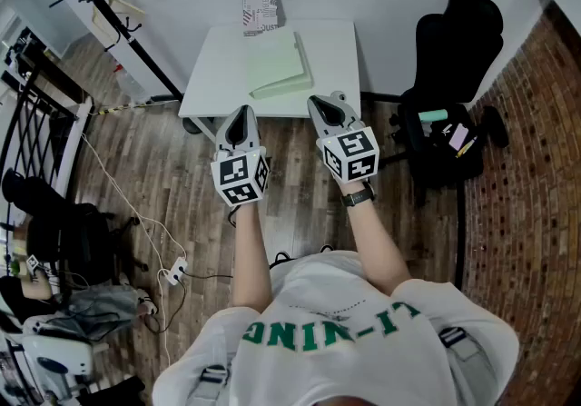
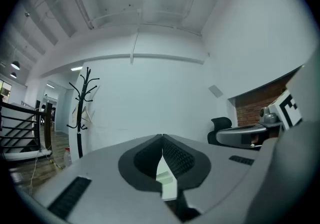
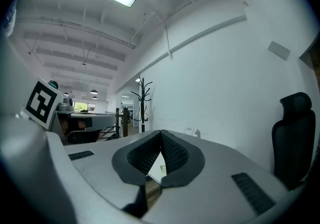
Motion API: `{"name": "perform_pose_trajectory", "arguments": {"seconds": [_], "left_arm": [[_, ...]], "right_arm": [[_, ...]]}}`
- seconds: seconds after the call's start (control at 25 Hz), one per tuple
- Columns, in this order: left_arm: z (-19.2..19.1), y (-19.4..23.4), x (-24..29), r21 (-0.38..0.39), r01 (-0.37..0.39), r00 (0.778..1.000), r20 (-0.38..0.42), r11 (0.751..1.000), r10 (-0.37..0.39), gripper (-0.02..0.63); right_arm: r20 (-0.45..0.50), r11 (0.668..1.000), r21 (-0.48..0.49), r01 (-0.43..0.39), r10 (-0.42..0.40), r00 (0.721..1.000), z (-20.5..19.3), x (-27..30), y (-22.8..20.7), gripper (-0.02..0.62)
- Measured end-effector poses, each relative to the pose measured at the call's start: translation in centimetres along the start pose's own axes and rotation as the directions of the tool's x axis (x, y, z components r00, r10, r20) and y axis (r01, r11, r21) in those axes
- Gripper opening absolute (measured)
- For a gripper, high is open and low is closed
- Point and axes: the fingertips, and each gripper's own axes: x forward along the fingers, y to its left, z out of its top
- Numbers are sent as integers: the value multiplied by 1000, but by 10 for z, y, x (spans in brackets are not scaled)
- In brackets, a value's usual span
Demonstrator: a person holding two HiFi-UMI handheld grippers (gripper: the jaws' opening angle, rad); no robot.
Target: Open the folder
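Note:
A pale green folder (image 1: pixel 278 64) lies closed on the small white table (image 1: pixel 216 77), towards its right half. Both grippers hover level in front of the table's near edge, short of the folder. My left gripper (image 1: pixel 241 116) is shut, its tips meeting with nothing between them; a sliver of the green folder (image 2: pixel 165 179) shows through the gap below the tips. My right gripper (image 1: pixel 329 105) is shut and empty too, a little nearer the table, and a bit of the folder (image 3: pixel 161 169) shows low between its pads.
A black office chair (image 1: pixel 449 77) with items on its seat stands right of the table. A coat rack (image 1: pixel 109 4) is at the back left. A small printed card (image 1: pixel 260 12) stands at the table's far edge by the wall. Cables and a power strip (image 1: pixel 172 272) lie on the wooden floor left.

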Motion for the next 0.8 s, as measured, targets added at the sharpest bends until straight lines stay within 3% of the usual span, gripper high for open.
{"name": "perform_pose_trajectory", "arguments": {"seconds": [0.2,0.48,0.8], "left_arm": [[-6,-21,9,13,19,1000,-5,1000,-19,14],[-25,-11,39,13,29,999,-26,999,-29,14],[-33,34,157,15,87,996,-5,996,-87,14]], "right_arm": [[-10,998,64,19,-18,1000,-10,0,-26,15],[-58,993,117,-23,30,998,-35,31,-34,17],[-78,995,99,13,-5,997,-36,137,-80,17]]}}
